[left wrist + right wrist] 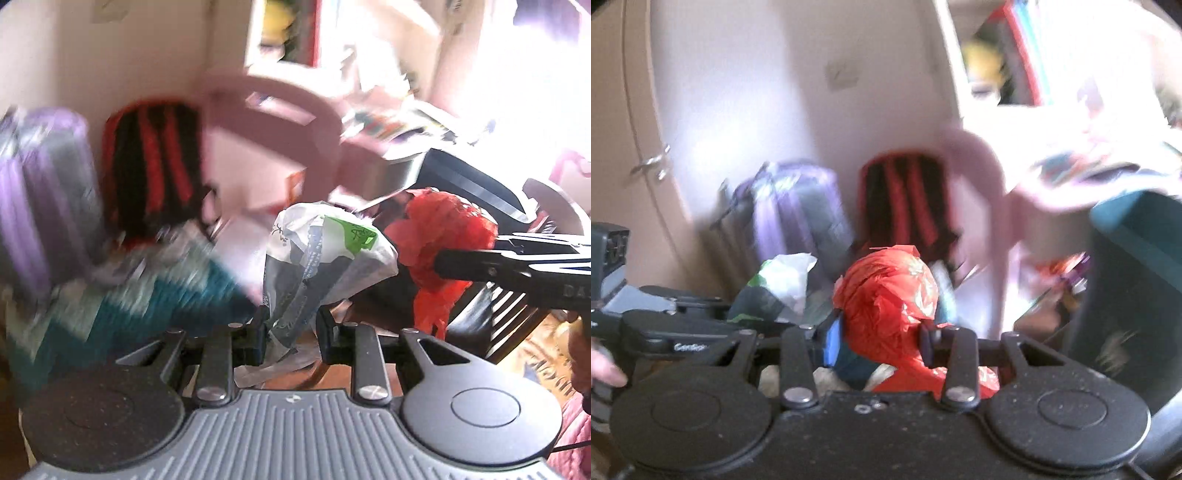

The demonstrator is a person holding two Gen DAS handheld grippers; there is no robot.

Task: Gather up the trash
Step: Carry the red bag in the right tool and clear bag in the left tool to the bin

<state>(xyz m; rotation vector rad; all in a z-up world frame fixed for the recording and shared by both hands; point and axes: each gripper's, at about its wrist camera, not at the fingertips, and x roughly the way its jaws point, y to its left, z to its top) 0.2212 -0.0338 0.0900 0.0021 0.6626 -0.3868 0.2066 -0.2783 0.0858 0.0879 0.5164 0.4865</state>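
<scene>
Item 1. Left gripper (290, 334): jaws stood narrowly apart and were clamped on a crumpled clear-and-white plastic bag (325, 254) with a green patch of print. The bag's twisted neck sat between the two jaws; its bulk rose beyond and above the tips, and a loose tail hung out behind them toward the gripper body. In the right wrist view the same bag (783, 284) showed to the left of the right gripper's jaws, with the left gripper's dark body (676, 332) below it.

Item 2. Right gripper (881, 341): jaws stood about half apart and were closed on a crumpled red plastic bag (890, 295). The blue pad (833, 341) of the left jaw pressed one side of the bag, the dark right jaw the other. The bundle bulged above and beyond the tips; a fold trailed down behind the right jaw. In the left wrist view the red bag (439, 236) lay to the right of the left jaws, just beside the white bag, with the right gripper's finger (480, 264) reaching in from the right edge.

Item 3. Background, heavily blurred, beyond both sets of jaws: a purple suitcase (798, 206), a black-and-red backpack (905, 199), a pink chair (280, 110) and a pale wall (746, 92).
</scene>
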